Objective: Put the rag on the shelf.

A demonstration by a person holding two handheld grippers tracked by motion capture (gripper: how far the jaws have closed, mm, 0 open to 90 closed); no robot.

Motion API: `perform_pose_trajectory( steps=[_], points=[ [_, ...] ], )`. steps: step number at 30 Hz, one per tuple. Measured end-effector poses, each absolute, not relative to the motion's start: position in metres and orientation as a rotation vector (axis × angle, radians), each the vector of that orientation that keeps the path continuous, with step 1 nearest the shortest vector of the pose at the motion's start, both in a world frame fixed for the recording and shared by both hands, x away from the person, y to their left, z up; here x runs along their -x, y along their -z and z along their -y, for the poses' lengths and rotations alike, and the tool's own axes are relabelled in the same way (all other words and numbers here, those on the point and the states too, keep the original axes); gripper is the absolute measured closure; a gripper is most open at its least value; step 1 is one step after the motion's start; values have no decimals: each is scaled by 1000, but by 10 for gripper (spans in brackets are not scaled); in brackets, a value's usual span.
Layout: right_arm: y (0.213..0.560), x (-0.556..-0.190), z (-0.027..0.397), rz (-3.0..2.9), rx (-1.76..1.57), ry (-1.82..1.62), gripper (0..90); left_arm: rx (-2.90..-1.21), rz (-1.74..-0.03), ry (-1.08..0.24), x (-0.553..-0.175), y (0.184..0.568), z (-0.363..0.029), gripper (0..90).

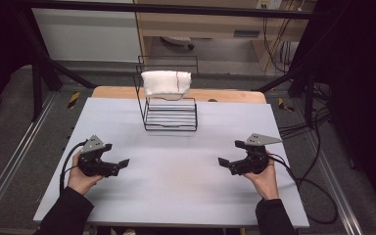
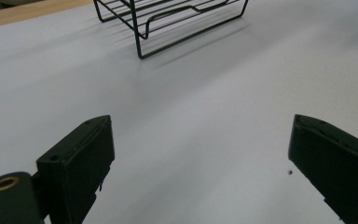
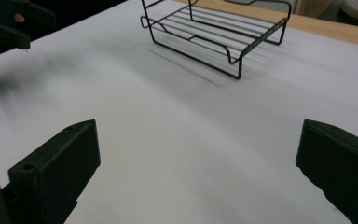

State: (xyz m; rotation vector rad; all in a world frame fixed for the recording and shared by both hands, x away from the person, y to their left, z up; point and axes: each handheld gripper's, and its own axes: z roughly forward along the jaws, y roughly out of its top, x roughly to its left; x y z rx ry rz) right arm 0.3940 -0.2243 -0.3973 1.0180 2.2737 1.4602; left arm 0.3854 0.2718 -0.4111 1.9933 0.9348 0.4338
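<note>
A black wire rack [image 1: 170,114] stands at the back middle of the white table [image 1: 176,176], with a folded white towel [image 1: 166,82] draped over its top bar. The rack's lower shelf [image 2: 168,18] [image 3: 214,35] is bare. My left gripper [image 1: 122,164] rests low at the table's left, held by a hand, jaws wide apart with nothing between them [image 2: 200,163]. At the right, my right gripper [image 1: 223,162] is open too and holds nothing [image 3: 198,172]. Both point toward the table's middle, well short of the rack.
A wooden strip [image 1: 225,94] runs along the table's far edge behind the rack. Black cables [image 1: 313,191] trail off the right side. Metal frame legs [image 1: 39,83] stand at the back corners. The other gripper [image 3: 9,25] appears far left in the right gripper view.
</note>
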Motion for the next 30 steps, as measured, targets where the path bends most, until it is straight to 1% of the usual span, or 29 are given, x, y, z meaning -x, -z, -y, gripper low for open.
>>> perform_pose_trajectory(
  steps=[13,22,30],
  points=[
    [434,-374,256,-2284,-1100,-1445,3,-1978,-972,-420,-371,430,-293,75],
    [442,-368,268,-2270,-1138,-1446,3,-1979,-975,-416,-367,438,-297,75],
    [443,-368,269,-2277,-1135,-1425,3,-1979,-978,-413,-366,440,-297,75]
  ],
)
